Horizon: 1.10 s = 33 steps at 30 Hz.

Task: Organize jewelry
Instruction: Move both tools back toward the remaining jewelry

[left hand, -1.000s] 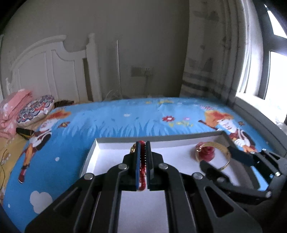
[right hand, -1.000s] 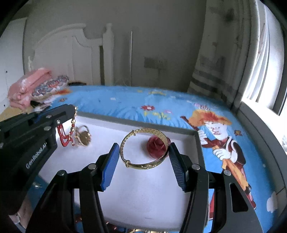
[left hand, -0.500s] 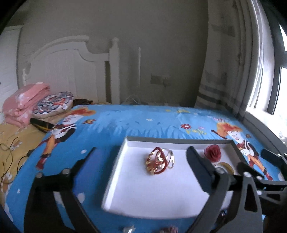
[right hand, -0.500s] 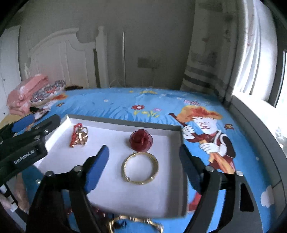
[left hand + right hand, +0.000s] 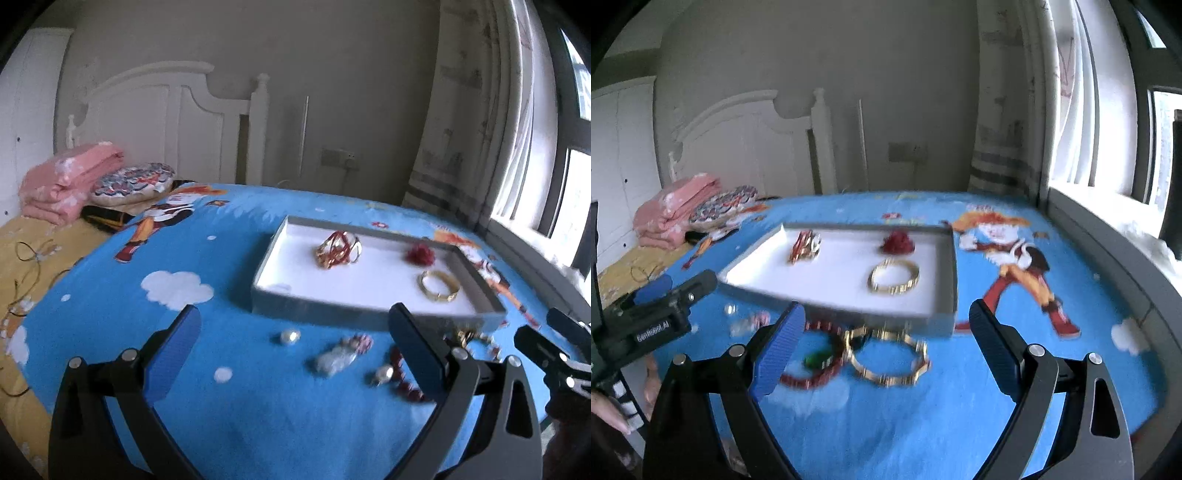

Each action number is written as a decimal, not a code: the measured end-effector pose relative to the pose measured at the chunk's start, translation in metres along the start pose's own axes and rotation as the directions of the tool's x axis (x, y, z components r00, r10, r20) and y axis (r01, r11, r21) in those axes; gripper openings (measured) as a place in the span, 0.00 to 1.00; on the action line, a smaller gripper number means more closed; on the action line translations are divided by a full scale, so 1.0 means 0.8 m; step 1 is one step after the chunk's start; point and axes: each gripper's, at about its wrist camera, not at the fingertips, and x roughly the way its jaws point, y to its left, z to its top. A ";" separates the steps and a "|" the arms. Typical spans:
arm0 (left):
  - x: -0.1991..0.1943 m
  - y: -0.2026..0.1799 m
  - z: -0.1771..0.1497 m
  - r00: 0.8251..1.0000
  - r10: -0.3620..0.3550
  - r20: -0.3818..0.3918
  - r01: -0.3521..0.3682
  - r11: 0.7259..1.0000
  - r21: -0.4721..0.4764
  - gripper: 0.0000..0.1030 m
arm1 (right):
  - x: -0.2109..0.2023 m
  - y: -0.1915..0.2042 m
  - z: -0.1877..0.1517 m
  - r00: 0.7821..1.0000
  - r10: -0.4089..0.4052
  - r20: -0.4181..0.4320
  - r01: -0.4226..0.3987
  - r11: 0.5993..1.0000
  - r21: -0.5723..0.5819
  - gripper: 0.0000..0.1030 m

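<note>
A white tray lies on the blue bedspread. In it are a red-and-gold tangle of jewelry, a red rose piece and a gold bangle. In front of the tray lie loose pieces: a pearl, a pale brooch, red beads and a large gold bangle. My left gripper is open and empty above these. My right gripper is open and empty over the gold bangle.
Folded pink blankets and a patterned cushion sit by the white headboard at the far left. A window sill and curtain run along the right. Cables lie on the yellow sheet.
The left gripper let go of the red-and-gold jewelry in the tray and opened. Both grippers pulled back toward the near side, bringing the loose pieces in front of the tray into view.
</note>
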 end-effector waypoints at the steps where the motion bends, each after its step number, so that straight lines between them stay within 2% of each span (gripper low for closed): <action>1: -0.002 -0.002 -0.006 1.000 0.003 -0.001 -0.003 1.000 0.017 0.95 | -0.002 0.002 -0.009 1.000 -0.009 -0.007 0.008 1.000 -0.018 0.82; 6: -0.001 -0.005 -0.033 1.000 -0.018 -0.022 0.019 0.998 0.060 0.95 | -0.001 0.005 -0.045 0.998 -0.049 -0.028 0.046 0.995 -0.086 0.82; 13: 0.014 -0.005 -0.049 0.996 -0.041 -0.077 0.045 0.998 0.053 0.95 | 0.019 -0.023 -0.063 0.995 -0.041 -0.096 0.043 0.999 0.022 0.82; 17: 0.021 -0.002 -0.054 0.994 -0.035 -0.106 0.040 0.998 0.042 0.95 | 0.020 -0.020 -0.064 0.994 -0.045 -0.099 0.046 0.999 0.013 0.82; 19: 0.026 -0.001 -0.057 0.991 -0.036 -0.128 0.042 0.998 0.044 0.95 | 0.021 -0.012 -0.062 0.994 -0.041 -0.100 0.040 0.999 -0.020 0.79; 24: 0.026 -0.006 -0.059 0.990 -0.025 -0.138 0.038 0.995 0.093 0.95 | 0.031 0.011 -0.050 0.995 -0.033 -0.097 0.023 0.995 -0.098 0.62; 27: 0.027 -0.011 -0.062 0.989 -0.019 -0.149 0.039 0.991 0.130 0.95 | 0.045 0.019 -0.046 0.990 -0.068 -0.121 0.051 0.990 -0.134 0.54; 29: 0.026 -0.011 -0.062 0.990 -0.023 -0.142 0.041 0.991 0.128 0.95 | 0.053 0.020 -0.045 0.986 -0.083 -0.142 0.062 0.988 -0.143 0.51; 33: 0.025 -0.010 -0.063 0.989 -0.046 -0.137 0.063 0.990 0.125 0.95 | 0.063 0.027 -0.043 0.983 -0.100 -0.151 0.073 0.982 -0.173 0.50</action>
